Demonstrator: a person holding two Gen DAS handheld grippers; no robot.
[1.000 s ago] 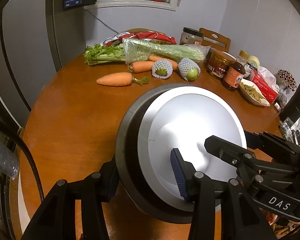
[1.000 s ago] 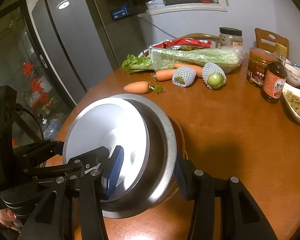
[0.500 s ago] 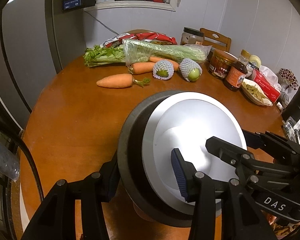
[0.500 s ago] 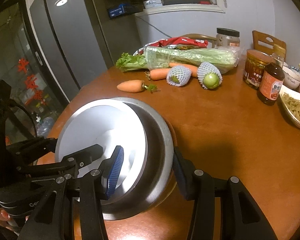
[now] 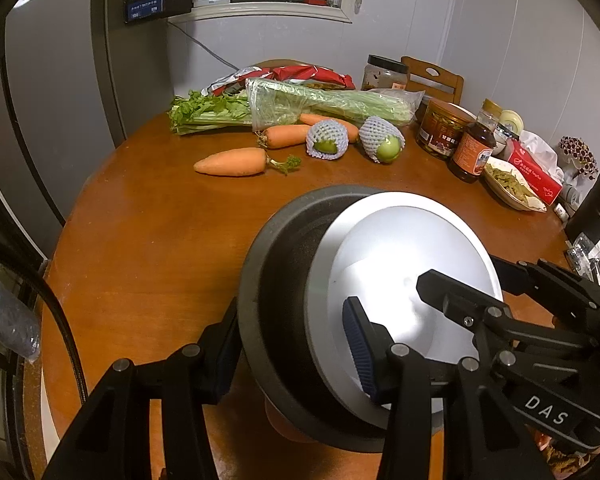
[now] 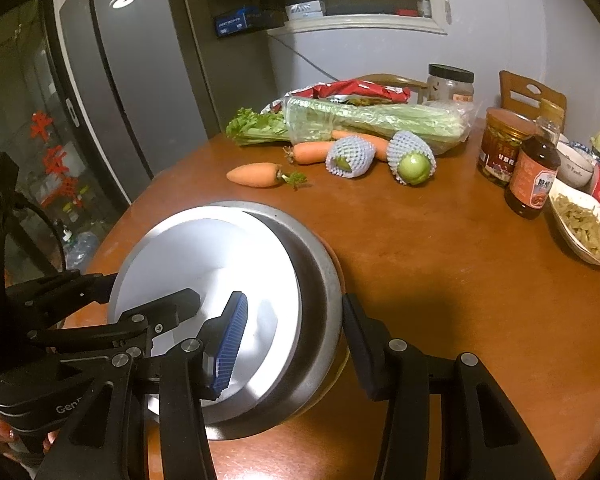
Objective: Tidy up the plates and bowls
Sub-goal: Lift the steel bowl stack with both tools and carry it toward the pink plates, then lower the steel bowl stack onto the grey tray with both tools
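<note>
Left wrist view: my left gripper [image 5: 290, 344] clamps the near-left wall of a grey metal bowl [image 5: 276, 280], one finger outside, the blue-padded finger [image 5: 358, 350] inside. A white plate [image 5: 412, 280] sits tilted in the bowl, lower centre-right of the frame. The right gripper [image 5: 460, 304] comes in from the lower right, one finger lying over the plate. Beyond, upper centre, carrots [image 5: 232, 162] and bagged celery [image 5: 328, 102] lie on the round wooden table [image 5: 148, 240].

Right wrist view: my right gripper [image 6: 292, 332] pinches the bowl's [image 6: 320, 280] right wall, the blue pad [image 6: 232, 344] over the plate [image 6: 204, 256], the other finger outside. Bowl and plate sit lower left. A sauce bottle [image 6: 534, 176] stands at the right edge.
</note>
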